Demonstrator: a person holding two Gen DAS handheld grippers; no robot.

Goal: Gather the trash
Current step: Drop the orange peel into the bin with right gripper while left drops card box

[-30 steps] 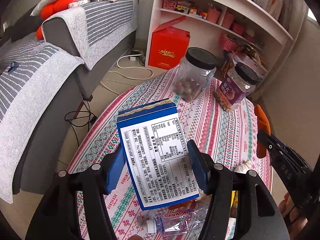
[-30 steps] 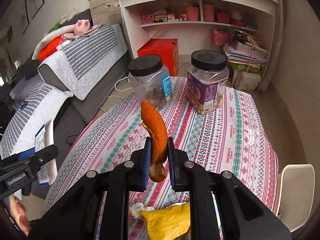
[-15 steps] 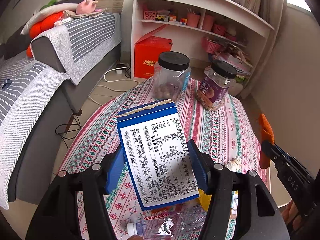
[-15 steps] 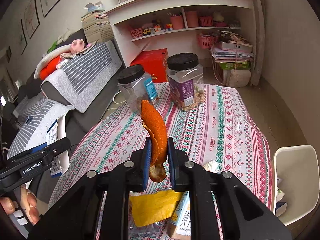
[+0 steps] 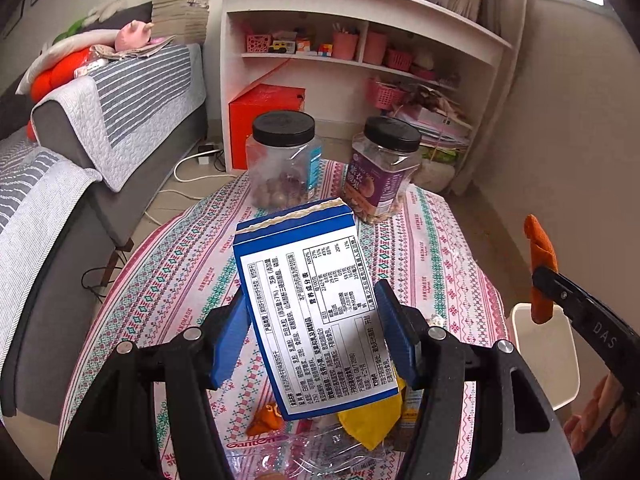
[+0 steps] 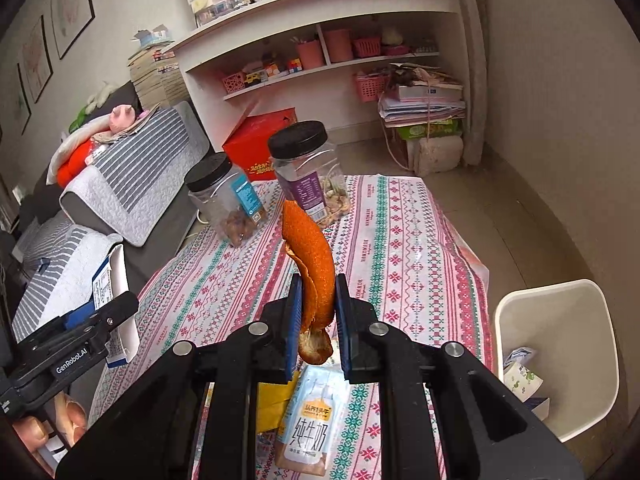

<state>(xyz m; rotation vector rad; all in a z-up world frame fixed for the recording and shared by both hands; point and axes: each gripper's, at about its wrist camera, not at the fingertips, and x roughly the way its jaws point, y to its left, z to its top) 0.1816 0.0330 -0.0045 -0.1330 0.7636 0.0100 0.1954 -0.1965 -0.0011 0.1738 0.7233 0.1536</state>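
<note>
The round table (image 5: 420, 264), covered with a pink, green and white patterned cloth, carries two clear plastic jars with black lids (image 5: 285, 160) at its far edge. A white plastic waste bin (image 6: 556, 356) stands on the floor just beside the table's right edge and contains what appear to be a paper cup and scraps. The left gripper (image 5: 314, 330) is clamped on a blue-and-white cardboard box (image 5: 310, 300) held upright above the table, label toward the camera. The right gripper (image 6: 318, 312) is clenched on a curled strip of orange peel (image 6: 310, 252), raised above the cloth. Beneath the grippers a milk carton (image 6: 308, 420), a yellow wrapper (image 5: 372, 420) and a crumpled clear plastic bottle (image 5: 304, 448) lie on the table.
</note>
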